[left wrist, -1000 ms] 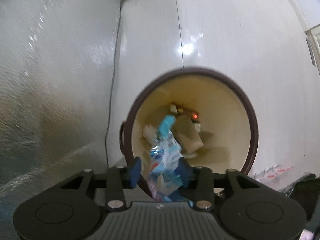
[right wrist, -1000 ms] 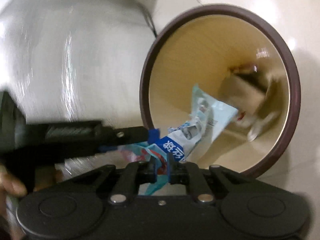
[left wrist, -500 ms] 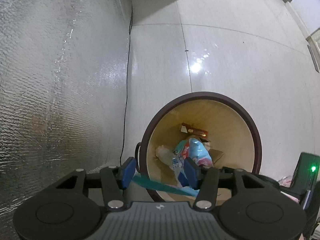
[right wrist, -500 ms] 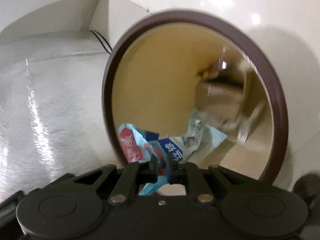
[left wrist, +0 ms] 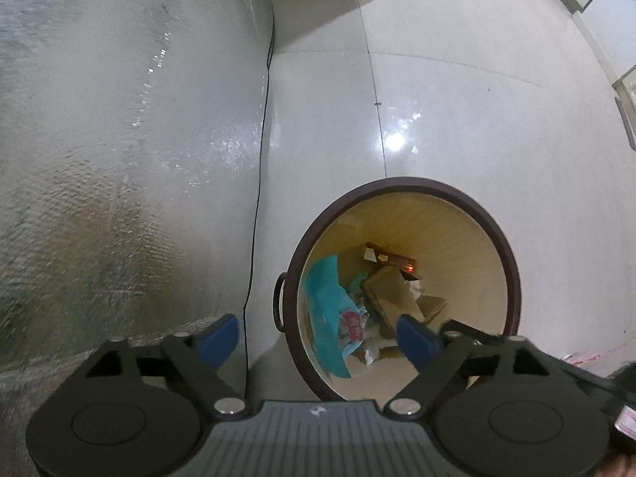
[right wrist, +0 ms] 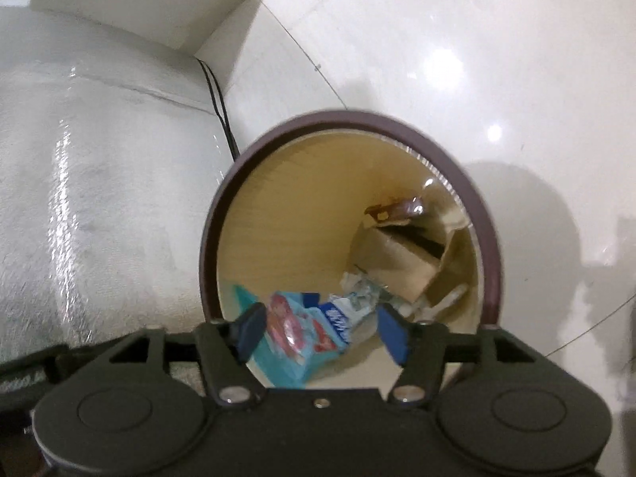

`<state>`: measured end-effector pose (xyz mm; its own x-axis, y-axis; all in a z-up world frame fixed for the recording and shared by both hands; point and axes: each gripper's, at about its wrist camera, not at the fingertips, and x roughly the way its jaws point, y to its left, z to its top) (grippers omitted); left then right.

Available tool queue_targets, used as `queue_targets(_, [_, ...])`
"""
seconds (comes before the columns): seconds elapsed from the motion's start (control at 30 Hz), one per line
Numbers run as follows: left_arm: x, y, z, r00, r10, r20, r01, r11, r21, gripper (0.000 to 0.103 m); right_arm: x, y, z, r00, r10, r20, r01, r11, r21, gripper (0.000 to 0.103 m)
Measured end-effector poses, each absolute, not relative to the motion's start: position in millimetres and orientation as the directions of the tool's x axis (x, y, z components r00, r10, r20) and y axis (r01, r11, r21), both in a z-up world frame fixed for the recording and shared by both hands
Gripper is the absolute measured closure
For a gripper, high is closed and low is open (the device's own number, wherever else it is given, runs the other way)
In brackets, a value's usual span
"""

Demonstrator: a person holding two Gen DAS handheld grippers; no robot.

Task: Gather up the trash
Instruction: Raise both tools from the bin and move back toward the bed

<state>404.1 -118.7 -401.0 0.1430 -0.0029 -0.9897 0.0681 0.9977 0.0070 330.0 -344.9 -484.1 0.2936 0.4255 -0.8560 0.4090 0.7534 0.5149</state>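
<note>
- The left gripper [left wrist: 318,338] hangs above the bin [left wrist: 512,262], jaws wide apart and empty.
- The right gripper [right wrist: 322,332] is the same, spread and empty.
- The blue wrapper [right wrist: 302,342] lies inside the bin at lower centre; its print is too blurred to read.

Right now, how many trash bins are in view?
1: the brown-rimmed bin stands on the white floor beside the silvery wall, under both open grippers. Others may be out of frame.

The left black plastic two-finger claw [left wrist: 318,338] has blue fingertip pads [left wrist: 218,338], silver screws, round black discs and a ribbed grey centre plate. The right black claw [right wrist: 321,332] matches, its plate plain black.
</note>
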Motion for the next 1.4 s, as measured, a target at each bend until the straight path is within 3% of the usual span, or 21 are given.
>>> queue_targets(0.13, [391, -114, -383, 0.174, 0.0, -0.985, 0.054, 0.998, 0.009, 0.003, 315, -355, -454, 0.307, 0.379, -0.873, 0.382, 0.791, 0.478, 0.02])
queue_targets(0.23, [380, -111, -372, 0.187, 0.009, -0.982, 0.046, 0.999, 0.018, 0.0, 305, -363, -430, 0.319, 0.356, -0.878, 0.365, 0.809, 0.46, 0.006])
queue_targets(0.4, [357, -110, -347, 0.21, 0.001, -0.978, 0.046, 0.999, 0.011, 0.0, 286, -370, -392, 0.352, 0.319, -0.88, 0.325, 0.84, 0.434, 0.0])
queue_targets(0.93, [275, -111, -233, 0.38, -0.053, -0.924, 0.09, 0.996, -0.02, 0.0, 205, -388, -266, 0.509, 0.192, -0.839, 0.222, 0.913, 0.343, 0.0])
queue_targets(1.4, [184, -115, -109, 0.611, -0.189, -0.769, 0.207, 0.975, -0.074, 0.0, 122, -377, -137, 0.713, 0.09, -0.695, 0.154, 0.948, 0.28, 0.0])
